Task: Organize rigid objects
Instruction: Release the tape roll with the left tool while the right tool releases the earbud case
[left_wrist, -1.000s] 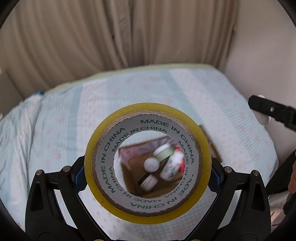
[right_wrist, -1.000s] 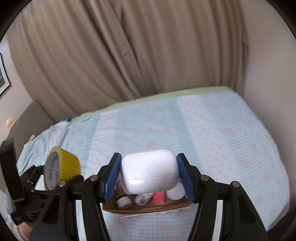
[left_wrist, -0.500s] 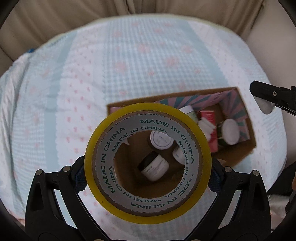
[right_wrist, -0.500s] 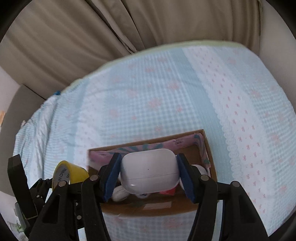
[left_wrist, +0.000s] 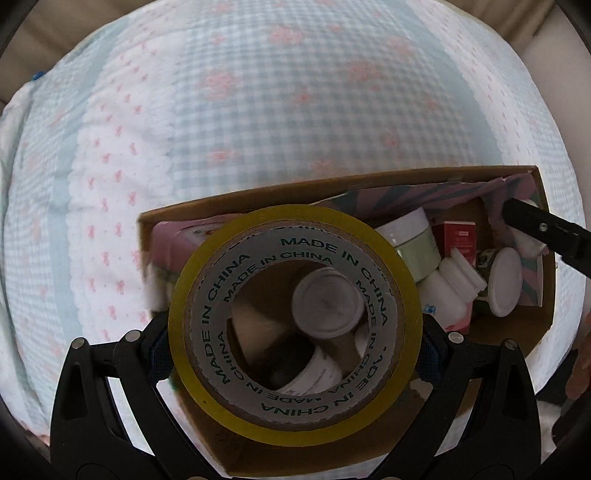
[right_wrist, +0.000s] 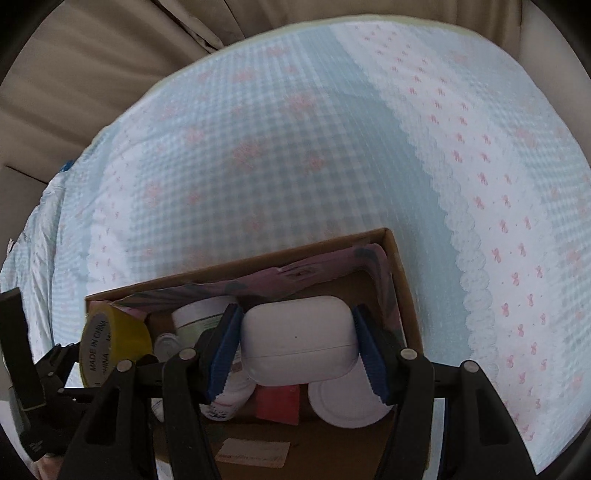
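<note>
Left gripper (left_wrist: 295, 328) clamped on yellow tape roll (left_wrist: 295, 325), held face-on over the left end of the cardboard box (left_wrist: 332, 186) (core print reads MADE IN CHINA). Right gripper (right_wrist: 297, 349) closed on white earbud case (right_wrist: 299, 347), blue pads against both ends, above the right end of the box. Jars (left_wrist: 413, 245), a white bottle (left_wrist: 448, 291) and a red carton (left_wrist: 458, 240) inside. Box on checked bedspread (right_wrist: 295, 147)

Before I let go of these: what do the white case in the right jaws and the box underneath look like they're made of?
Rounded white case: smooth hard plastic by its look, faint sheen, thin lid seam across it. Open brown box: plain matte cardboard, raw brown edges; the pink patterned lining looks like printed paper, though that is less certain.
</note>
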